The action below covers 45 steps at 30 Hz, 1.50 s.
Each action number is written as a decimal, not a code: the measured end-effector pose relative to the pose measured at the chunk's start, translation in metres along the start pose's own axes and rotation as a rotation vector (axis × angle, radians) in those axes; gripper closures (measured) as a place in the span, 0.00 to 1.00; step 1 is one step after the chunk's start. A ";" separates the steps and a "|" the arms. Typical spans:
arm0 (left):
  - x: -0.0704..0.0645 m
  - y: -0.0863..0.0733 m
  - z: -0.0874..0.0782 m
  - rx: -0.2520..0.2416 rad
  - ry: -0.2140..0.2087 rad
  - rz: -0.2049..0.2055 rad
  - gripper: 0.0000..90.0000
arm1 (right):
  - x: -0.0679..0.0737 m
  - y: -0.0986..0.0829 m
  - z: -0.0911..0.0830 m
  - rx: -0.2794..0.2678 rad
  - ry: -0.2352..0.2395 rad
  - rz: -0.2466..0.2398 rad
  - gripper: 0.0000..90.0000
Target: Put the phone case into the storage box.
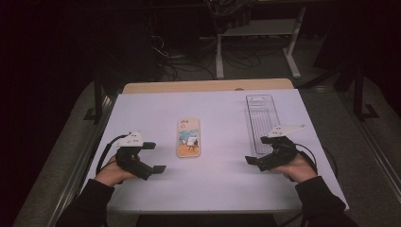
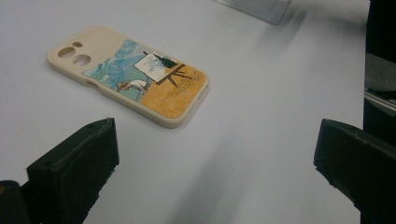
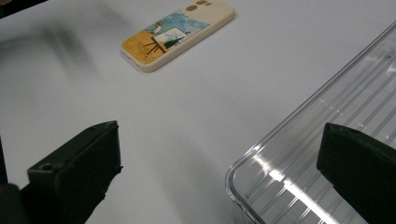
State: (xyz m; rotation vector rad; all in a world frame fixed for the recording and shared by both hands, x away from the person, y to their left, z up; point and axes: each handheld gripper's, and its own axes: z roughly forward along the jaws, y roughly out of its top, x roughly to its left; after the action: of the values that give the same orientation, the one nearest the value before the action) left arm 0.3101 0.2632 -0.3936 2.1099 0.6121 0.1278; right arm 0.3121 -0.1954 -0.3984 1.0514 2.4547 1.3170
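A person is holding two grippers over a white table (image 1: pixel 213 189), seen from above, with dark sleeves entering at the bottom of the frame. The left gripper (image 1: pixel 152 157), at lower left, is hovering with its jaws spread wide and gripping nothing; the right gripper (image 1: pixel 259 151), at lower right, is likewise standing wide open and empty. Between them, just left of the frame's centre, a cream phone case (image 1: pixel 188 137) printed with a painting of an easel in a golden field is lying flat, printed side up, touching neither gripper. In the left gripper view the case (image 2: pixel 135 74) is sitting in the upper left, beyond the parted black jaws. In the right gripper view it (image 3: pixel 180 32) is lying at the top centre, well apart from the jaws. A clear ribbed plastic tray (image 1: pixel 261 116) is resting lengthwise in the upper right of the high view; its rounded corner (image 3: pixel 261 158) is showing at lower right of the right gripper view, partly between the open jaws.
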 end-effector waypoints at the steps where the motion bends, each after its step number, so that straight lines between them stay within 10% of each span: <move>1: 0.000 0.000 0.000 0.000 -0.001 0.002 0.00 | 0.000 0.000 0.000 0.001 0.001 -0.002 0.00; 45: 0.021 0.058 0.056 0.012 -0.012 0.041 0.00 | -0.008 0.062 0.048 -0.084 0.090 -0.032 0.00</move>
State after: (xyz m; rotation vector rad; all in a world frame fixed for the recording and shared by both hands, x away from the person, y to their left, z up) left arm 0.3678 0.2042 -0.3825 2.1340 0.5644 0.1347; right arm 0.3704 -0.1459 -0.3793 0.9491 2.4442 1.4737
